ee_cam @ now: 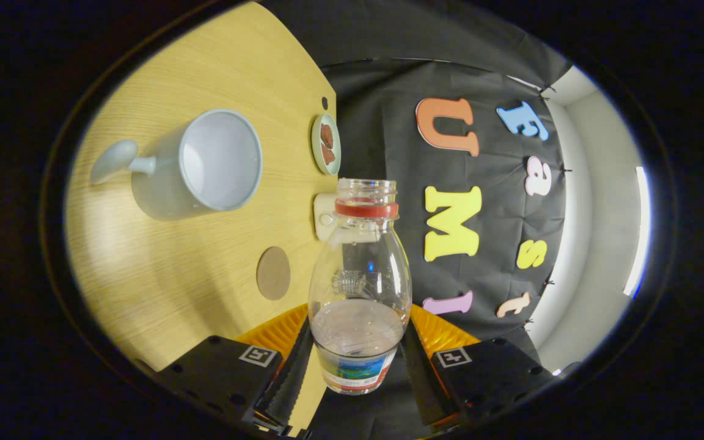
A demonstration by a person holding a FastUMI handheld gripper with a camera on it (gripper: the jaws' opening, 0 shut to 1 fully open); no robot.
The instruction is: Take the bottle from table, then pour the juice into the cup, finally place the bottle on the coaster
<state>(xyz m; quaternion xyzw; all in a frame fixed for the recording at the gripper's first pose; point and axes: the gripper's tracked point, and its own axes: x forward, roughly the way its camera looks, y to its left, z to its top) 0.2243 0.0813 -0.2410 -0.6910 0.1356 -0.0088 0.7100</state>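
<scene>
Between the fingers: bottle (pixel 359 287), both fingers pressed on its lower body, jaws closed to its width
gripper (pixel 358 360): holds bottle, view rolled so table (pixel 162 275) appears tilted on its side
bottle: clear, uncapped, red neck ring, some liquid in lower part, label near base
cup (pixel 205 164): pale, handled, on table, well apart from bottle, looks empty
coaster (pixel 274 273): round, brown, flat on table, between cup and fingers
dish (pixel 326 144): small, brown pieces inside, near table edge
white block (pixel 324 216): at table edge, just behind bottle neck
</scene>
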